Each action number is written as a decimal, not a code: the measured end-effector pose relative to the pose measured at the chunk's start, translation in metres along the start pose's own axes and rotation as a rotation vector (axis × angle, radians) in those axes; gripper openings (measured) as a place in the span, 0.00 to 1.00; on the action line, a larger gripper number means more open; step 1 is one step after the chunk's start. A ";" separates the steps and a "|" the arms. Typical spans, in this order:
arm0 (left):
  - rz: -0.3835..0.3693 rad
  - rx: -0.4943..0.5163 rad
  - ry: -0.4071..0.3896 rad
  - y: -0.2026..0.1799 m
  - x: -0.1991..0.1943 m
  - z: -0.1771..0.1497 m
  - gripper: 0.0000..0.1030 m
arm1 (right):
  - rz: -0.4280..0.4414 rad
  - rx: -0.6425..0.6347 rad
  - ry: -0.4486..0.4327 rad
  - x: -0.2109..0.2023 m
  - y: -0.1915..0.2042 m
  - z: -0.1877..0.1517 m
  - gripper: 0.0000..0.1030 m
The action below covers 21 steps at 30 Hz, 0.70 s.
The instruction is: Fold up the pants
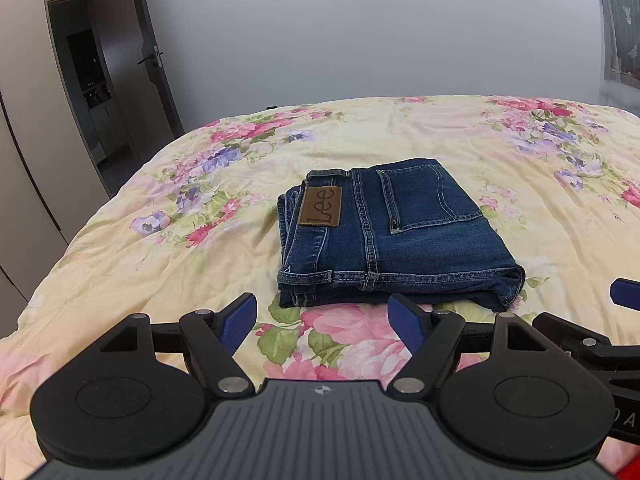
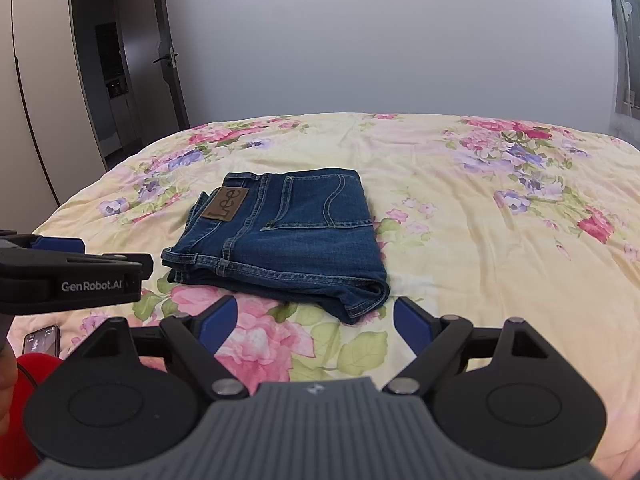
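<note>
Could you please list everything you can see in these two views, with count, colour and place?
jeans: one pair, dark blue denim, folded into a compact stack in the middle of the bed
leather patch: one, brown, reads Lee, on the jeans' waistband
bedspread: one, pale yellow with pink and purple flowers, covering the bed
door: one, grey, open, far left
curtain: one, dark green, far right
phone: one, dark, screen lit, on the bed's near left edge
left gripper: one, black with blue pads, open, short of the jeans
right gripper: one, black with blue pads, open, short of the jeans
</note>
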<state>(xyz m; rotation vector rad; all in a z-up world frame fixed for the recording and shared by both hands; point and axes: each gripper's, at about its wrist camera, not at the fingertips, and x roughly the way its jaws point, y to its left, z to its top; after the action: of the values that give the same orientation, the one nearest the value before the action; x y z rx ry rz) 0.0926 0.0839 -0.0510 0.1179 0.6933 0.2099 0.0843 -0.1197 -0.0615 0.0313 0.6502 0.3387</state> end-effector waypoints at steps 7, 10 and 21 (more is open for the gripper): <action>-0.005 0.003 -0.001 0.000 -0.001 0.000 0.85 | -0.001 0.002 0.001 0.000 0.000 0.000 0.79; -0.008 0.006 -0.004 0.001 -0.001 -0.001 0.85 | 0.003 0.006 0.000 0.000 -0.001 0.000 0.79; -0.013 0.012 0.002 0.000 0.001 -0.001 0.85 | -0.001 0.007 0.002 0.001 -0.001 -0.001 0.79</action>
<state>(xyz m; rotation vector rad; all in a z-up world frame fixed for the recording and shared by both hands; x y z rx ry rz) 0.0930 0.0843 -0.0524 0.1246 0.6968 0.1939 0.0845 -0.1203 -0.0628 0.0375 0.6538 0.3351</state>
